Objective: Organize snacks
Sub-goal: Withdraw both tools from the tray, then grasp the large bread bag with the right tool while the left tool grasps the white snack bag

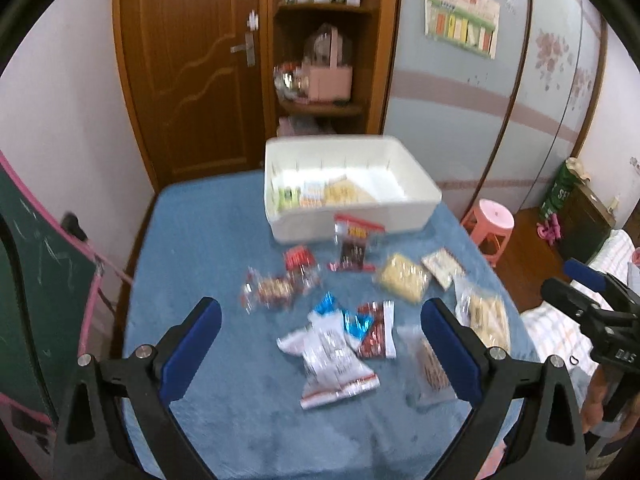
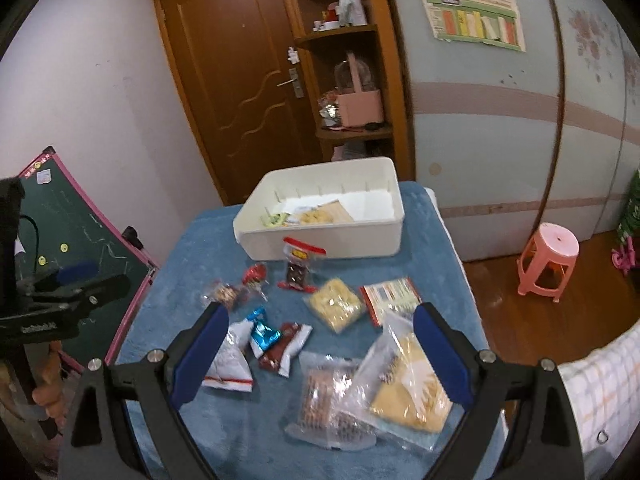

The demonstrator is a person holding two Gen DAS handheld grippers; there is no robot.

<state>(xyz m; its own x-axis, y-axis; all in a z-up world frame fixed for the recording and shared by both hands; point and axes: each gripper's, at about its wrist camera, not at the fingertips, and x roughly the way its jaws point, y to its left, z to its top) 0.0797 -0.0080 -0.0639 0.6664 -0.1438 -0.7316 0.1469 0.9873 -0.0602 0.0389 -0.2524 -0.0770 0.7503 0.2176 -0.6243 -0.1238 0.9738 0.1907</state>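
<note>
Several snack packets lie loose on a blue cloth-covered table. A white bin at the far end holds a few packets; it also shows in the right wrist view. My left gripper is open and empty above white packets and a blue foil packet. My right gripper is open and empty above a clear bag of yellow snacks and a brown biscuit pack. A red-topped packet leans by the bin.
A green chalkboard stands left of the table. A pink stool stands on the wooden floor to the right. A wooden door and shelf are behind the table. A checked bedcover is at the right.
</note>
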